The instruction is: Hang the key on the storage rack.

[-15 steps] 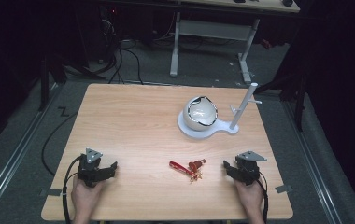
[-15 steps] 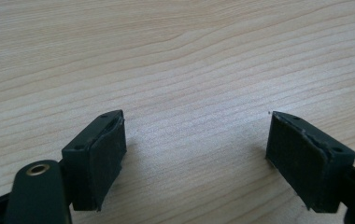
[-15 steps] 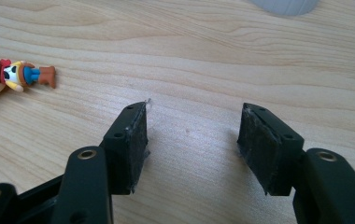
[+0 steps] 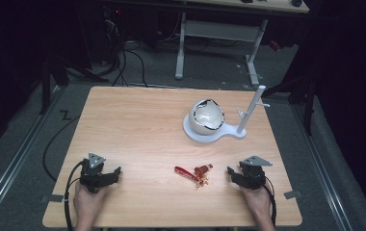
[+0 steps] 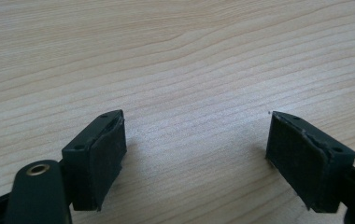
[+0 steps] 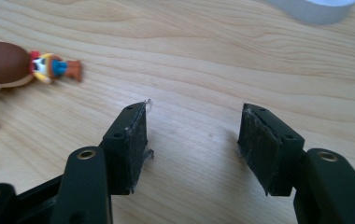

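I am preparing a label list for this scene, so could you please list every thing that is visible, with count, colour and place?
keychain: one, red strap with small brown figure and gold ring, near table edge, between both grippers.
stand: one, white, flat base with an upright peg pole, far right part of table.
bowl-shaped object: one, white with dark rim, resting on the stand's base.
table: one, light wood.
desk frame: one, white, on the floor behind.
left gripper: one, black, near left, open, nothing between jaws.
right gripper: one, black, near right, open, nothing between jaws.

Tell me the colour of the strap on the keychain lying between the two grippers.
Red. The strap of the keychain shows best in the high view.
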`<state>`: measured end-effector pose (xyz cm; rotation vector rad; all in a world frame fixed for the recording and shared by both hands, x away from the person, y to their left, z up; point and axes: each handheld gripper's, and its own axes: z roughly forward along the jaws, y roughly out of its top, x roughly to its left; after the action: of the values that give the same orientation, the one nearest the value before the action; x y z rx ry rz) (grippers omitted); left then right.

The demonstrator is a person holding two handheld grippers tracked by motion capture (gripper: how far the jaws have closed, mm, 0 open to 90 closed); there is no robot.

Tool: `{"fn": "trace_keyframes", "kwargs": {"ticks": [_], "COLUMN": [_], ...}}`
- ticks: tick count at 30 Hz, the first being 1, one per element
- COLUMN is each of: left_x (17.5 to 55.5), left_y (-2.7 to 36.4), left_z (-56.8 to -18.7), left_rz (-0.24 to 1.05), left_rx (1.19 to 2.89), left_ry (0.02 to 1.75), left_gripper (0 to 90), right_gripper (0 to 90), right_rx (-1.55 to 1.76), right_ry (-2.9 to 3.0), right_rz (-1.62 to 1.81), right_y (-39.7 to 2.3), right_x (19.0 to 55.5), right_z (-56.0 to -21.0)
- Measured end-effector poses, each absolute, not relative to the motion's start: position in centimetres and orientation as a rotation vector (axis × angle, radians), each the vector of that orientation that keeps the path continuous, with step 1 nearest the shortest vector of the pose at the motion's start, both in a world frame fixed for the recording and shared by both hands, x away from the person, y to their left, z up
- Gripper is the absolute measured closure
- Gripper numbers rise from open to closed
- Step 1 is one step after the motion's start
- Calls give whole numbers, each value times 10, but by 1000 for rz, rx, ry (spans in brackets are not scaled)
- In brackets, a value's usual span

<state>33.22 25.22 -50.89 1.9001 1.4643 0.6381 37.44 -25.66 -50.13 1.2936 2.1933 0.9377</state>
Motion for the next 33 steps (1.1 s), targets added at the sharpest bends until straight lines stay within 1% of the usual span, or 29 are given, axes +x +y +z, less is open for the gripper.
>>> {"fn": "trace_keyframes", "kwargs": {"ticks": [16,33], "left_x": [332,332], "left_y": [252,252], "left_z": [-509,-509], "left_rz": [638,638], "left_rx": [1900,1900], "left_ry": [1465,1465], "left_gripper": [205,205], "right_gripper": [375,360], "right_rx": [1073,951], "right_ry": [2336,2413], "right_rz": [993,1027], "right_y": [-213,-192], "right_x": [377,371], "right_z": [-495,-496]}}
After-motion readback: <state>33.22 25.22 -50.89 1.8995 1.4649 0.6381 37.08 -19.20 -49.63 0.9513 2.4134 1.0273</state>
